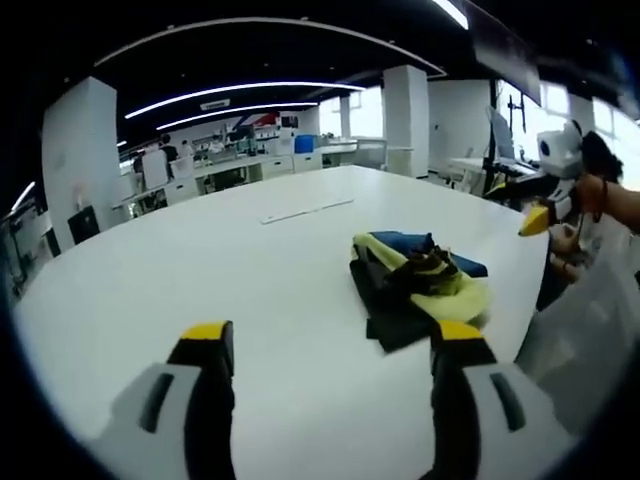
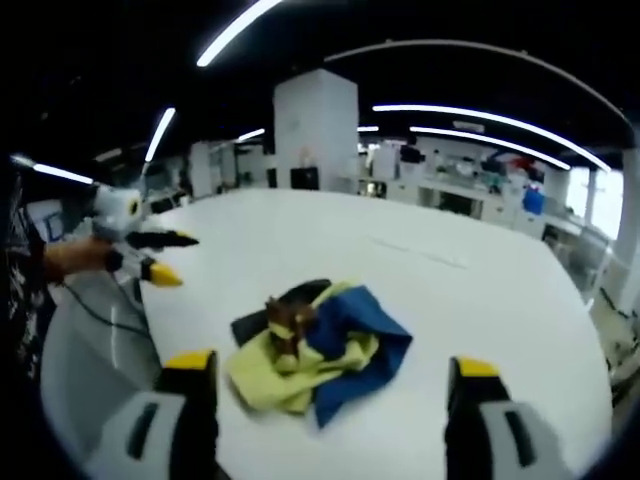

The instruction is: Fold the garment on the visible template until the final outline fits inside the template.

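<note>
Left gripper (image 1: 330,345) in foreground, jaws spread wide and holding nothing, raised above white table (image 1: 200,260). Right gripper (image 2: 335,375) likewise wide and empty, aimed at the heap as if readying a first grasp. Beyond the fingertips, garment (image 2: 320,350) crumpled in a loose pile of yellow, blue and black, resting on the tabletop between both tools; also seen in left gripper view (image 1: 420,275). Farther off, faint pale strip (image 1: 305,210) on the surface, possibly a template edge, too indistinct to confirm. Folding apparently not yet begun.
</note>
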The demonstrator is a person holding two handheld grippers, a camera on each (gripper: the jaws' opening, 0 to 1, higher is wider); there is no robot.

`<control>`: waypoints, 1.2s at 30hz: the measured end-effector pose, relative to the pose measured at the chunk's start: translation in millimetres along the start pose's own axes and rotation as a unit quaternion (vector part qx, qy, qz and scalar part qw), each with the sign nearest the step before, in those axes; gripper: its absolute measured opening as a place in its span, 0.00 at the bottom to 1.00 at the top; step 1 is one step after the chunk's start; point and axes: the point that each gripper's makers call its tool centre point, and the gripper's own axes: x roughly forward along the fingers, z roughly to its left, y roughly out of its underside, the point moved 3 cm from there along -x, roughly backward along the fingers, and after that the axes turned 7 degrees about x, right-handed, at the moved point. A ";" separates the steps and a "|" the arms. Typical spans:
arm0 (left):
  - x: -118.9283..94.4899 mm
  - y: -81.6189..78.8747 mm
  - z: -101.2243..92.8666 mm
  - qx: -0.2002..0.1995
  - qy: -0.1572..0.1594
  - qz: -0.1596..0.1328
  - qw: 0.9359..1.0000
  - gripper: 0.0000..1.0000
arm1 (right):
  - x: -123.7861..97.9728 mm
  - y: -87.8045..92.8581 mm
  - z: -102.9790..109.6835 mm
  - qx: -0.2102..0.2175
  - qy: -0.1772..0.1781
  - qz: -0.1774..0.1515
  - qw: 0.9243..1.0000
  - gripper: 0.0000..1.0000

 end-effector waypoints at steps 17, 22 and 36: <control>46.9 -26.3 -4.2 0.001 0.069 -0.016 0.998 0.36 | 35.0 -14.9 10.2 -0.068 -0.083 0.018 0.994 0.56; 63.1 -18.8 -8.0 0.007 0.089 0.002 0.996 0.27 | 52.6 -15.7 9.4 -0.095 -0.103 0.030 0.990 0.48; 115.2 -6.7 -11.8 0.012 0.134 0.029 0.990 0.19 | 96.9 -8.5 -9.5 -0.141 -0.129 0.067 0.979 0.29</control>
